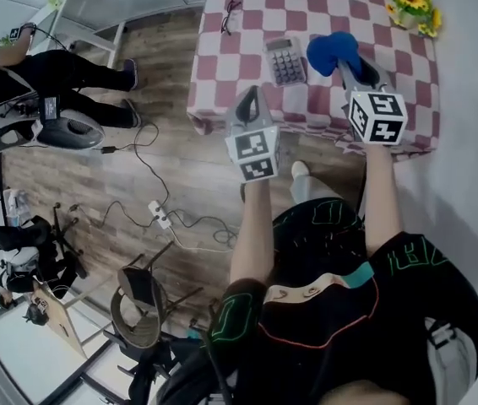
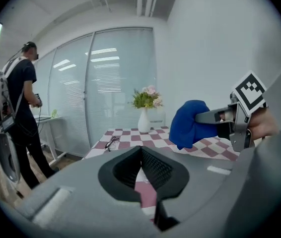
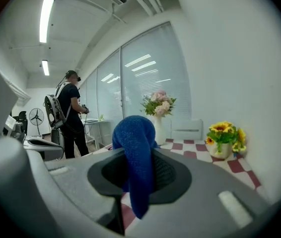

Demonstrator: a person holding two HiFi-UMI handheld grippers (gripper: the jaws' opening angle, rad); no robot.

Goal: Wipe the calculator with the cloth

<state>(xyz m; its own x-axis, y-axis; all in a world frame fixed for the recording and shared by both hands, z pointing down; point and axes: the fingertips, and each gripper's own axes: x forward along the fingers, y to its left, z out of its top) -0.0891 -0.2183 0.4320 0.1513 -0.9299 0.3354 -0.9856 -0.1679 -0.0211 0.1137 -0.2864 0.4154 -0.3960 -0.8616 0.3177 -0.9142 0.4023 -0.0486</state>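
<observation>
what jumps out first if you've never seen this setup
The bright blue cloth stands out first, bunched in the right hand-held gripper above the pink-and-white checked table. Next comes the grey calculator lying just left of it, and the sunflowers at the table's far right corner.

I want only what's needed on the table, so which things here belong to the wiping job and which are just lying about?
For the job: calculator, blue cloth held in the right gripper.
Just lying about: glasses, sunflower pot, vase of pink flowers.
</observation>
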